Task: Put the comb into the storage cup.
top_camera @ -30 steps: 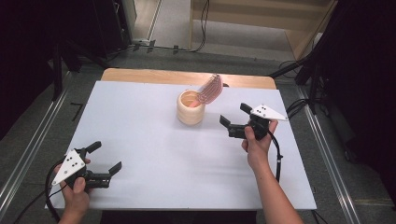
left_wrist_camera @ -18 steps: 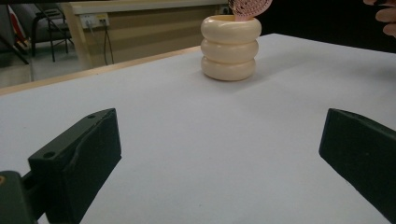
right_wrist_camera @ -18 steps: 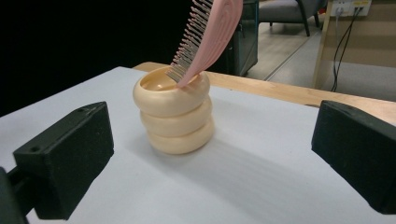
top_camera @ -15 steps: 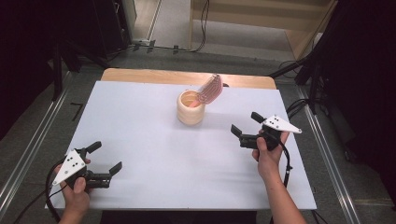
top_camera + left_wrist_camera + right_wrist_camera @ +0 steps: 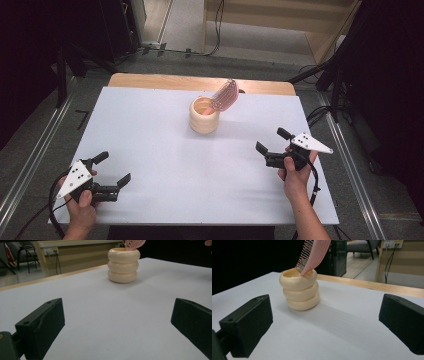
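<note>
**A:** White counter point(image 5: 150, 140) fills the middle of the high view, a strip of bare wood showing along its far edge at the top.

**B:** And the cream ribbed holder point(image 5: 204, 115) stands upright just above frame centre, well apart from both grippers.

**A:** It has three stacked rings, seen in the upper middle of the left gripper view and upper left of the right gripper view.

**B:** The pink comb point(image 5: 224, 96) stands in it, tilted up and to the right, teeth on its upper left edge, leaning on the rim.

**A:** The left gripper point(image 5: 112, 169) sits at the lower left of the high view, held in a hand, fingers spread wide with nothing between them.

**B:** The right gripper point(image 5: 272, 140) is at centre right, also hand-held, its fingers wide apart and empty, pointing left toward the holder.

**A:** Both sit low over the counter; I can't tell whether they touch it.
</note>
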The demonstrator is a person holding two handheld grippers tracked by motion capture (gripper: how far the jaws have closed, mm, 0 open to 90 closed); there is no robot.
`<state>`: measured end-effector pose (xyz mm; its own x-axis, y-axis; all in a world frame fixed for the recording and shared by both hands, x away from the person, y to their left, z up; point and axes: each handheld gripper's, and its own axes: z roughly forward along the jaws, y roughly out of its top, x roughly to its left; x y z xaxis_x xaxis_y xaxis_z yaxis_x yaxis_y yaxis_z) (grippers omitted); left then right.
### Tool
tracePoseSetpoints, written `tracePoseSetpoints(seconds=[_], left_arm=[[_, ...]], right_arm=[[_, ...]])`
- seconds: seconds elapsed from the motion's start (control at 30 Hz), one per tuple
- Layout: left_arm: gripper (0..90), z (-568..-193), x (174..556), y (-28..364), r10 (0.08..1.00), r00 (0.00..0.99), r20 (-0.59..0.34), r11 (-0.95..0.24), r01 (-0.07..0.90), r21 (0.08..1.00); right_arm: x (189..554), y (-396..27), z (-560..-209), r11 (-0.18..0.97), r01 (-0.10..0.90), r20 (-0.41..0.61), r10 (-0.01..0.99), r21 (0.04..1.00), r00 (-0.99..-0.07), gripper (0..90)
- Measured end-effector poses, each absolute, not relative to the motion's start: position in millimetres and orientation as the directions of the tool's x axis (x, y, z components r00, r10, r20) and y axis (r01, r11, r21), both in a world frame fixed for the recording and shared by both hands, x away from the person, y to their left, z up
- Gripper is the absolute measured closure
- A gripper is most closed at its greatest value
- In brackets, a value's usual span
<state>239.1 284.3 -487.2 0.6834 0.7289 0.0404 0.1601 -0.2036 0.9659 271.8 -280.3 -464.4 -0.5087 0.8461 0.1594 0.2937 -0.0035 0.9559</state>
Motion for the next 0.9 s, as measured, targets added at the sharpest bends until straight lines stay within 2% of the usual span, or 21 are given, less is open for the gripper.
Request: tracePoseSetpoints(seconds=[0.9], left_arm=[[0.0, -487, 239, 284, 0.733, 0.679, 0.042, -0.204, 0.161, 0.966]], right_arm=[[234, -322, -485, -0.020, 0.308, 0.168, 0.870, 0.951, -0.464, 0.0]])
